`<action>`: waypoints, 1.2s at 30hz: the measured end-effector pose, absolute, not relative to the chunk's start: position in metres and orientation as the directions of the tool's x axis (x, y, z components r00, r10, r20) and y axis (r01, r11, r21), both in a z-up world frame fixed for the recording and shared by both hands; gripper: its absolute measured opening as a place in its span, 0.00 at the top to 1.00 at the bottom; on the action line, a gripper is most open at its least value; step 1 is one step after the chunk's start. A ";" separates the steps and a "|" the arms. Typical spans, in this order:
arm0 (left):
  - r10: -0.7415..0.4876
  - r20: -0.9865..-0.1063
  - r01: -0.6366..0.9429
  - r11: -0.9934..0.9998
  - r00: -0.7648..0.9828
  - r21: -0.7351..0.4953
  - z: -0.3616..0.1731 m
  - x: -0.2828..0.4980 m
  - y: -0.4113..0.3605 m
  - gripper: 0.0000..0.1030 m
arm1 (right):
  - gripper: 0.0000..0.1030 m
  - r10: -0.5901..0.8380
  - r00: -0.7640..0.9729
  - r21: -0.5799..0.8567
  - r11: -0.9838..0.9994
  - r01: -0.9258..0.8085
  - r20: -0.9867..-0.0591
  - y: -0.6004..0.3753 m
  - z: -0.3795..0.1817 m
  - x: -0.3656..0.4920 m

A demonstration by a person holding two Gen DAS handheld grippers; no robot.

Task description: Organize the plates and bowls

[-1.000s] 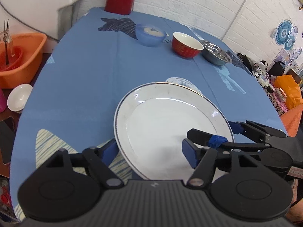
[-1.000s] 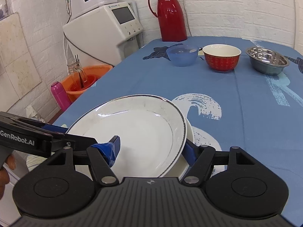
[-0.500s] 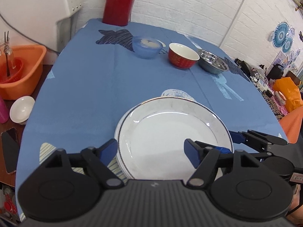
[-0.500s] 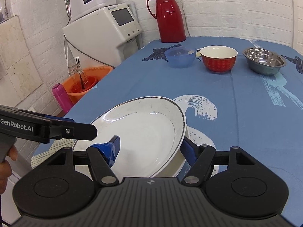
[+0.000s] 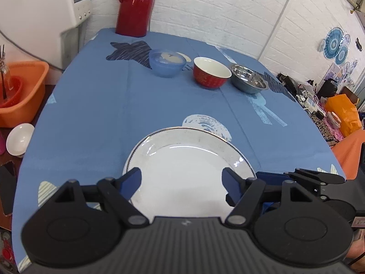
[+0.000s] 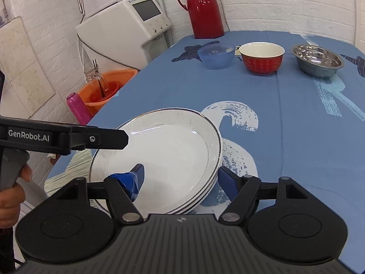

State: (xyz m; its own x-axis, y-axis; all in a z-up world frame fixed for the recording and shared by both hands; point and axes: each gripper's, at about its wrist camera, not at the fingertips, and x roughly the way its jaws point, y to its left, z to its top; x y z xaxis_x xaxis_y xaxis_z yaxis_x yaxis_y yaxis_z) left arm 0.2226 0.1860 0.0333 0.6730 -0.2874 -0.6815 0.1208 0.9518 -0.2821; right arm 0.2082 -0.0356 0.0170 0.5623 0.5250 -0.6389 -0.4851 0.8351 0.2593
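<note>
Settling flat now, the top plate that was tilted a second ago is lying on the stack of plates (image 6: 159, 159) at the near edge of the bench (image 6: 285, 118).

Both tools are hanging released: the left tool (image 5: 182, 182) is spreading its jaws wide over the stack, and the right tool (image 6: 180, 178) is gaping around the stack's rim, gripping nothing. Plates are looking done; the blue bowl (image 5: 167, 63), red bowl (image 5: 211, 73) and steel bowl (image 5: 248, 82) are sitting apart in a row toward the far edge, not yet nested, which I'm judging to be what's left.
</note>
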 end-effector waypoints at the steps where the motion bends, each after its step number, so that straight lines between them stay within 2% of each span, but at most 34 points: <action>1: -0.290 -0.681 0.123 0.951 0.673 -0.283 0.034 0.222 0.185 0.30 | 0.44 0.533 0.563 0.263 0.830 -0.491 -0.631 -0.038 0.017 0.208; 15: -0.328 -0.695 0.196 0.944 0.639 -0.265 0.040 0.254 0.143 0.27 | 0.45 0.460 0.613 0.310 0.887 -0.341 -0.642 -0.118 0.013 0.220; 21: -0.408 -0.701 0.205 0.911 0.585 -0.359 0.046 0.319 0.096 0.26 | 0.45 0.401 0.671 0.341 0.912 -0.228 -0.624 -0.184 0.023 0.259; 28: -0.480 -0.716 0.089 0.856 0.507 -0.510 0.035 0.431 0.024 0.26 | 0.44 0.319 0.732 0.316 0.937 -0.149 -0.601 -0.239 0.046 0.340; 31: -0.456 -0.715 0.010 0.846 0.531 -0.532 0.030 0.469 0.004 0.26 | 0.44 0.275 0.748 0.280 0.952 -0.125 -0.604 -0.250 0.055 0.382; 36: -0.365 -0.732 -0.080 0.866 0.576 -0.494 0.028 0.508 -0.018 0.26 | 0.44 0.242 0.743 0.220 0.967 -0.131 -0.624 -0.252 0.055 0.447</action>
State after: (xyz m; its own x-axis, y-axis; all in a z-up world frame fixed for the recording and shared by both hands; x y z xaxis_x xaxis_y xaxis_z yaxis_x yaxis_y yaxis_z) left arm 0.5078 -0.0181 0.0279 0.5756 -0.3649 -0.7318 -0.0798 0.8656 -0.4944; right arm 0.4466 -0.2521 0.0552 0.7430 0.2423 -0.6239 -0.1310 0.9668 0.2195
